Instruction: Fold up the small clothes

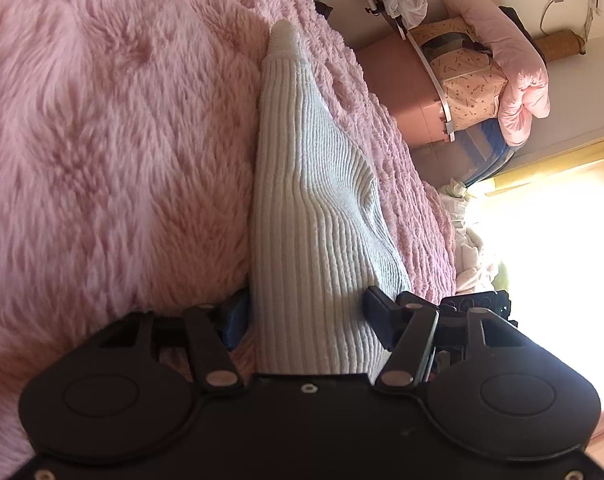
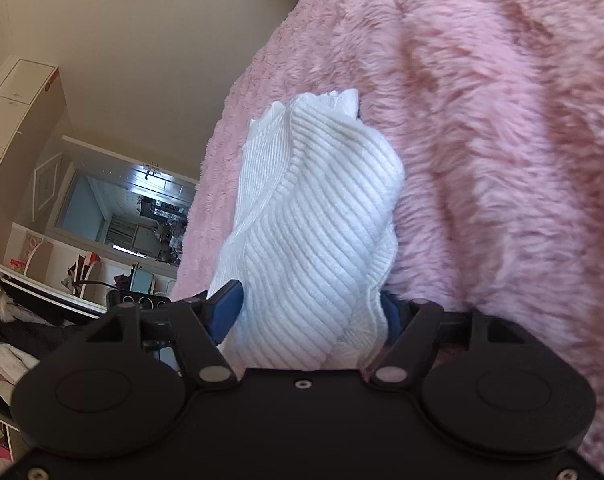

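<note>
A white ribbed knit garment [image 1: 302,200] stretches away from my left gripper [image 1: 306,320] over a fluffy pink blanket [image 1: 102,140]. The left jaws stand either side of the cloth and are shut on its near edge. In the right wrist view the same white ribbed garment [image 2: 314,232] bunches up between the jaws of my right gripper [image 2: 310,316], which is shut on it. A blue finger pad [image 2: 226,312] shows at the left of the cloth. The garment's far end lies on the pink blanket [image 2: 482,140].
The blanket covers a bed. Beyond its edge in the left wrist view are a pink cabinet [image 1: 398,92], stacked bedding [image 1: 498,68] and a bright window [image 1: 550,232]. The right wrist view shows shelves [image 2: 42,280] and a wardrobe [image 2: 18,112] past the bed edge.
</note>
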### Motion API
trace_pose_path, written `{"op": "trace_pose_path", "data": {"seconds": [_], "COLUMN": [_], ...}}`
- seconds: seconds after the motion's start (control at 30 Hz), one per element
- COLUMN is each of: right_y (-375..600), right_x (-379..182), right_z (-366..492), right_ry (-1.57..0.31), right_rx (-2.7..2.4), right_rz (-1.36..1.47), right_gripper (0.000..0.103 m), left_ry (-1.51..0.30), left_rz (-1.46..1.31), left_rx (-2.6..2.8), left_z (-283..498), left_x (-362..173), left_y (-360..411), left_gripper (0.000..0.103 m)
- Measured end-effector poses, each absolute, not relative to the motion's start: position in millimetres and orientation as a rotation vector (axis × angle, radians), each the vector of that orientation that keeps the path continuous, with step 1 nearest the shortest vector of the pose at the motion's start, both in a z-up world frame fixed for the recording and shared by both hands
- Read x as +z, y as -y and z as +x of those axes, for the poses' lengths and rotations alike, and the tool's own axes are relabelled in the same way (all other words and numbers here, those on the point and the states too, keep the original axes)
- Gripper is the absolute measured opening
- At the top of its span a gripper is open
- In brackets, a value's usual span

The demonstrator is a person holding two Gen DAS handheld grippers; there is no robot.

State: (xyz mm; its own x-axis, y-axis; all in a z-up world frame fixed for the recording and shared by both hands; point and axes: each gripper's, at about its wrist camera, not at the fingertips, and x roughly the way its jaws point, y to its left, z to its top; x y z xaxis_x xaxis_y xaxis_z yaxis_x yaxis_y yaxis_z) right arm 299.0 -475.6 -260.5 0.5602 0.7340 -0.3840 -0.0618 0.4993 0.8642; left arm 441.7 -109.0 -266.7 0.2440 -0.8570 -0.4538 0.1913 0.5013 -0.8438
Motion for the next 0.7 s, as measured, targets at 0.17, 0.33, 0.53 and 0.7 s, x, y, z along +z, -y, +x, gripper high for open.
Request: {"op": "trace_pose_path", "data": {"seconds": [0.17, 0.33, 0.53, 0.7], "right_y": [461, 462, 447, 429], "right_x": [-250, -238, -210, -177], "right_z": [307, 301, 305, 301], "right_ry": [-0.852, -0.827, -0.785, -0.742], "right_rx": [0.558, 0.568, 0.602, 0.659], "right_rz": [0.883, 0.927, 0.948, 0.929], "right_gripper": [0.062, 0.053, 0.053, 0.054], "left_ry": [-1.063, -1.018, -0.936, -0.825], "left_rz": [-0.764, -0.766, -0.784, -0.771], "left_rx": [-0.853, -0.891, -0.923, -0.948], "left_z": [442, 437, 429, 410], "left_x": [-265, -249, -219, -168], "left_y": [112, 109, 102, 76], "left_gripper": [0.057, 0.054, 0.054, 0.054]}}
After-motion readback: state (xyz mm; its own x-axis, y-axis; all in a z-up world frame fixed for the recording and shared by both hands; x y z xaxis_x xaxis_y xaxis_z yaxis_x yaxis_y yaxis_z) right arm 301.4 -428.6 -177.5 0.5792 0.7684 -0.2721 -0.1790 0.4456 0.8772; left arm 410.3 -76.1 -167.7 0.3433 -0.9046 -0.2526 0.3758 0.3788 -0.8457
